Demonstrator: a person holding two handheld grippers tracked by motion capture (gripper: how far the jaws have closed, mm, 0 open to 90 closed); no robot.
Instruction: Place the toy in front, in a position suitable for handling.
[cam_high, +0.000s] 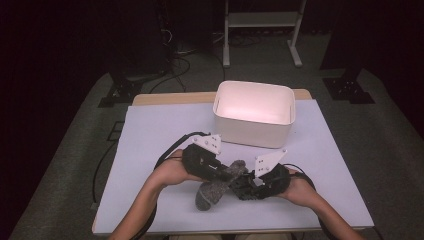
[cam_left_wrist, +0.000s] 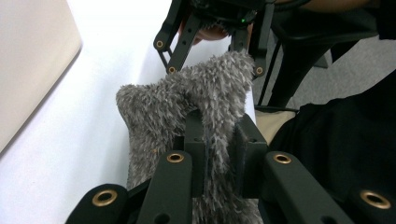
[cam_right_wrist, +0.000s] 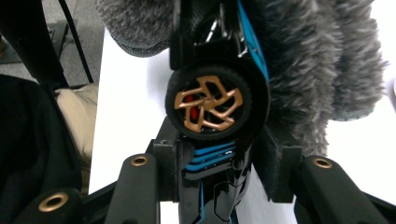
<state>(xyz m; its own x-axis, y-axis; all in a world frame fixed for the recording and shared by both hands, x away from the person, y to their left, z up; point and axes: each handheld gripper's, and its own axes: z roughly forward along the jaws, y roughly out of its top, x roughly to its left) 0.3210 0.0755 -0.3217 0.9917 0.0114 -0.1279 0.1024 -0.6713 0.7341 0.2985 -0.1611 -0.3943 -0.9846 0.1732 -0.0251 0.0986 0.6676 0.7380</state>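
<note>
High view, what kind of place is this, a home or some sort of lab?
Probably a lab or recording setup: one white-topped table against dark surroundings, cables on the grey floor, and a metal stand behind it.

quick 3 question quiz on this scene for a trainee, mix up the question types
1. True or false: the left gripper is shut on the fuzzy grey sock.
2. What does the right gripper hold? A) a spoon B) a black and blue toy car C) a cup
3. Fill in: behind both grippers stands a white ____, on the table.

Key: 1 true. 2 B, its bronze-spoked wheel sits just past the jaws, the sock partly over the car. 3 bin, open-topped and apparently empty.
</note>
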